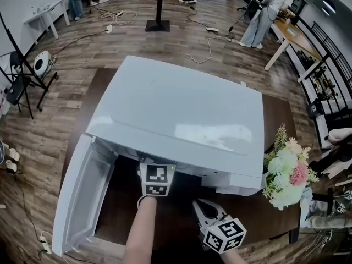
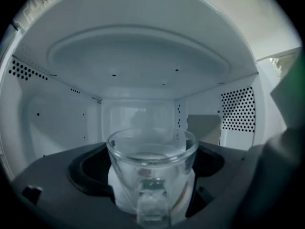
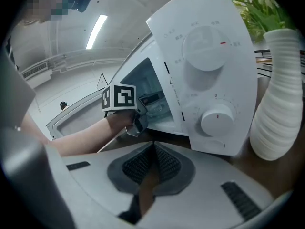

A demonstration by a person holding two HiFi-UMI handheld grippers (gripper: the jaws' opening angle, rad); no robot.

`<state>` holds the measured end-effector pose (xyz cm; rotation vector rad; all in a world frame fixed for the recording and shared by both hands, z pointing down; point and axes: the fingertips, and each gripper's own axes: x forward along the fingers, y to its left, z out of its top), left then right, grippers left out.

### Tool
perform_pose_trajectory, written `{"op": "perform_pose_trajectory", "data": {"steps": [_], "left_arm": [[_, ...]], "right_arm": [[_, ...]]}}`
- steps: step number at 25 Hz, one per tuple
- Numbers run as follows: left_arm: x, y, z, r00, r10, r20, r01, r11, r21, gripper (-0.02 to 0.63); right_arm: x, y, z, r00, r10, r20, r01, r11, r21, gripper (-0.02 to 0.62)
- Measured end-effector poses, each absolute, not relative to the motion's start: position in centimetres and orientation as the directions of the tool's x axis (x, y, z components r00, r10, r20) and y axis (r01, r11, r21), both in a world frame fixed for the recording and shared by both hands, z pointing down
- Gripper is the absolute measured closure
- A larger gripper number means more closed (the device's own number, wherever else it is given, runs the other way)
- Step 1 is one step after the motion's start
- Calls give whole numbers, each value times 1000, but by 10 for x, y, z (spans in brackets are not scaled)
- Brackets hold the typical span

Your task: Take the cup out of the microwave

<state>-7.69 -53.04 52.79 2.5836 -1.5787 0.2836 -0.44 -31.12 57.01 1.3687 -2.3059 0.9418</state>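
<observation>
Clear glass cup [image 2: 151,151]: inside the cavity of the white microwave [image 1: 176,114], handle turned toward the left gripper [image 2: 152,187], which reaches in through the opening and has its dark jaws closed against the cup's two sides. Right gripper [image 3: 153,149]: jaws pressed together with nothing between them, held outside the microwave, low in front of its control panel with two dials and over the brown table [image 1: 275,120]. Microwave door [image 1: 82,197] swung wide open to the left; ribbed white vase [image 3: 279,104] of flowers [image 1: 286,172] just beside the microwave's right side.
</observation>
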Motion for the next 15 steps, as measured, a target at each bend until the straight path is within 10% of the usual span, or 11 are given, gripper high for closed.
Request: {"op": "perform_pose_trajectory", "data": {"steps": [15], "left_arm": [[-77,-534,538,402,-874,273,-898,-435,-68,207]], "right_arm": [[-3,-310,571,-499,-665,556,-864,332,-378,600]]}}
